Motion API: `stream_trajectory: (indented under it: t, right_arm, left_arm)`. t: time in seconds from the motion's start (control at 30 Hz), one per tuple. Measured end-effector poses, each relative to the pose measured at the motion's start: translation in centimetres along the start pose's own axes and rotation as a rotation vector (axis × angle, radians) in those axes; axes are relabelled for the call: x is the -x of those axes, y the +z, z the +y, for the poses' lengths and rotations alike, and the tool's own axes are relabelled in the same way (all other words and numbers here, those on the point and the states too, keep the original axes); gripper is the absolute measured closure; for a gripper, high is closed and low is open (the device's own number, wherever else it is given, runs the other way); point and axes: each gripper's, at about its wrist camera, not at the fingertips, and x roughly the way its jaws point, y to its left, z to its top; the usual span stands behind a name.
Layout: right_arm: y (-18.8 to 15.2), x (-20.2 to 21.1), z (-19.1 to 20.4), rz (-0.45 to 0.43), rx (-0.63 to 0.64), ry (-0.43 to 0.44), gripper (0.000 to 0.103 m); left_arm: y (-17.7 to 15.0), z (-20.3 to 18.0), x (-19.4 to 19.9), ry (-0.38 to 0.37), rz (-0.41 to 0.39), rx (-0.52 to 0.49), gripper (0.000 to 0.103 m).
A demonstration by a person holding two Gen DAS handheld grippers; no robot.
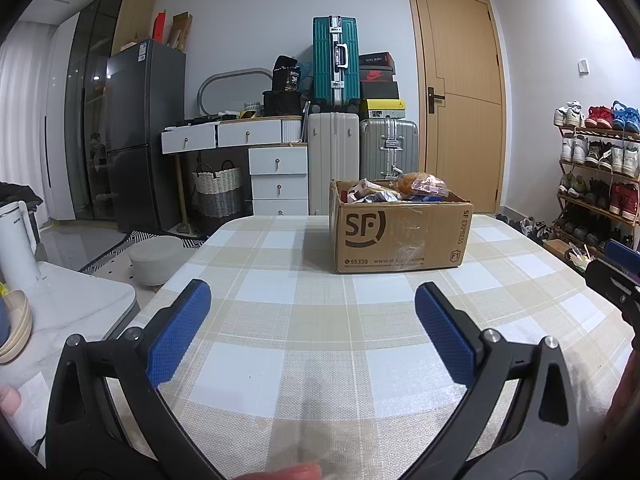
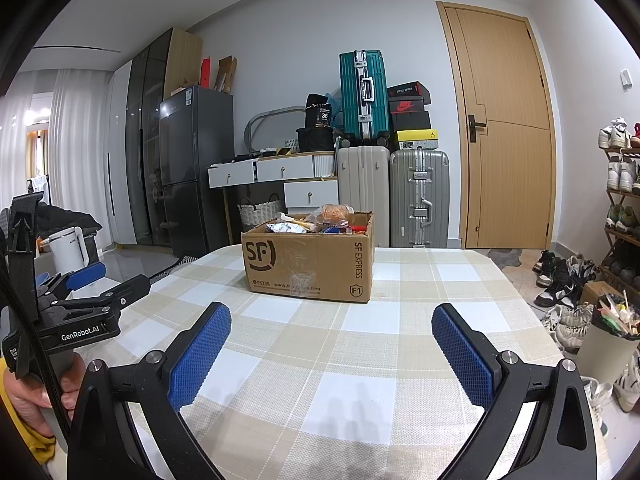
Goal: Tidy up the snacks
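Blue ribbed pads fill the lower part of both wrist views. Left gripper [image 1: 312, 324]: jaws spread wide, nothing between them, checked cloth showing through the gap. Right gripper [image 2: 331, 344]: likewise spread wide and empty.

Cardboard box [image 1: 400, 236], centre right of the left view, sits on the table [image 1: 280, 280] toward its far edge, well apart from both grippers. Brown, printed "SF" on the near face and "SF EXPRESS" down the side, with clear tape across the front. Top flaps open. Snacks [image 1: 400, 190] heaped inside, rising above the rim: crinkled foil packets, a clear bag of something orange-brown, some blue packaging. Individual items too small to tell apart.

Table covered in a beige, white and pale-blue plaid cloth.

Left view only: a stack of pale bowls [image 1: 16, 328] at the lower left on a white side surface, a white kettle [image 1: 16, 240] above them, a round grey stool [image 1: 158, 260] on the floor, a shoe rack [image 1: 600, 168] at the right. Part of the right gripper pokes in at the right edge.

Right view only: the left gripper seen side-on at lower left, with a hand [image 2: 32, 396] on its handle; a bin [image 2: 610, 340] stuffed with rubbish at lower right, loose shoes around it.

Both views: suitcases [image 1: 344, 120] and a wooden door [image 1: 460, 92] behind.
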Motion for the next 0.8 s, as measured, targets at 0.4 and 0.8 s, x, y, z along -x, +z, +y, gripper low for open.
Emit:
stream_trajectory:
  t: [0.4, 0.8]
  right_arm:
    - [0.07, 0.02, -0.02, 0.001, 0.0, 0.0, 0.001]
    - [0.14, 0.03, -0.02, 0.002, 0.001, -0.001, 0.001]
  left_arm:
    - [-0.13, -0.24, -0.02, -0.022, -0.003, -0.007, 0.001]
    - [-0.12, -0.31, 0.05, -0.03, -0.002, -0.006, 0.001]
